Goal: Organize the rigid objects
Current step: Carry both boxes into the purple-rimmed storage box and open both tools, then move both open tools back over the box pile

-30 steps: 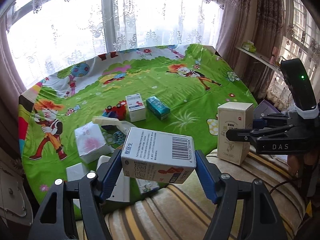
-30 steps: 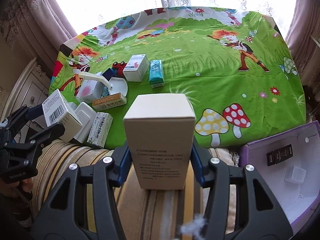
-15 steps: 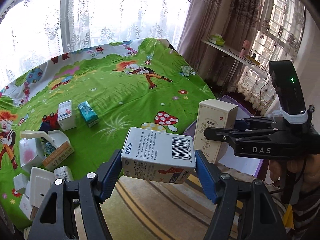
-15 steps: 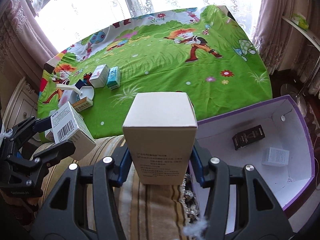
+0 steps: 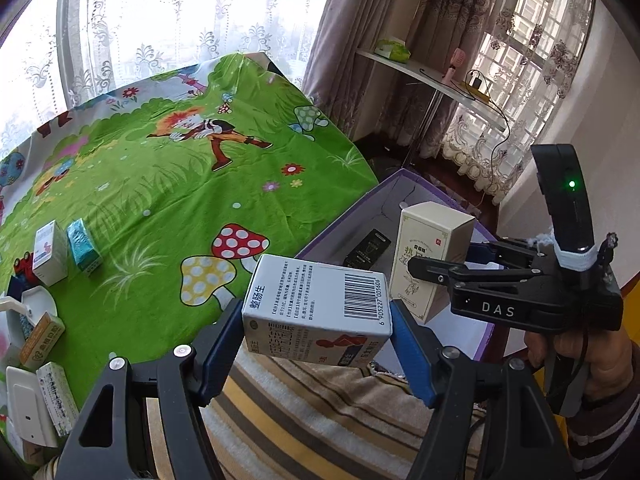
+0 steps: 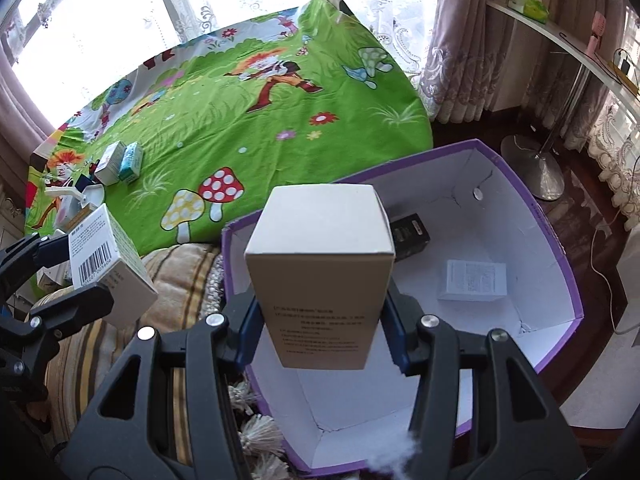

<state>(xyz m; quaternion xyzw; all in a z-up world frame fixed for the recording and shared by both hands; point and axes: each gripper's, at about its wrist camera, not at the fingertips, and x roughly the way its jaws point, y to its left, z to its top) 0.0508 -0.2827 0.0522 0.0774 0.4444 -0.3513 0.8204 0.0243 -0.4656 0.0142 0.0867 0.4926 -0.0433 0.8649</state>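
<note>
Blue pads of my left gripper (image 5: pixel 316 320) pinch a white barcode carton (image 5: pixel 320 312) lying crosswise above the striped cushion (image 5: pixel 320 412). My right gripper (image 6: pixel 322 320) clamps a tall cream box (image 6: pixel 320 276) upright, held over the open purple-rimmed box (image 6: pixel 552 264) beside the green tablecloth (image 6: pixel 240 120).

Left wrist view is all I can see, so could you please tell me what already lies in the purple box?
Observer: Besides the black box, a flat white box lies on the floor of the purple box, apart from it.
Operator: Is the cream box over an open spot?
Observer: Yes. The right gripper is shut on the cream box, which hangs above bare floor at the near end.
Operator: Anything beyond the far wall?
Observer: A round metal stand base sits on the room floor there.
</note>
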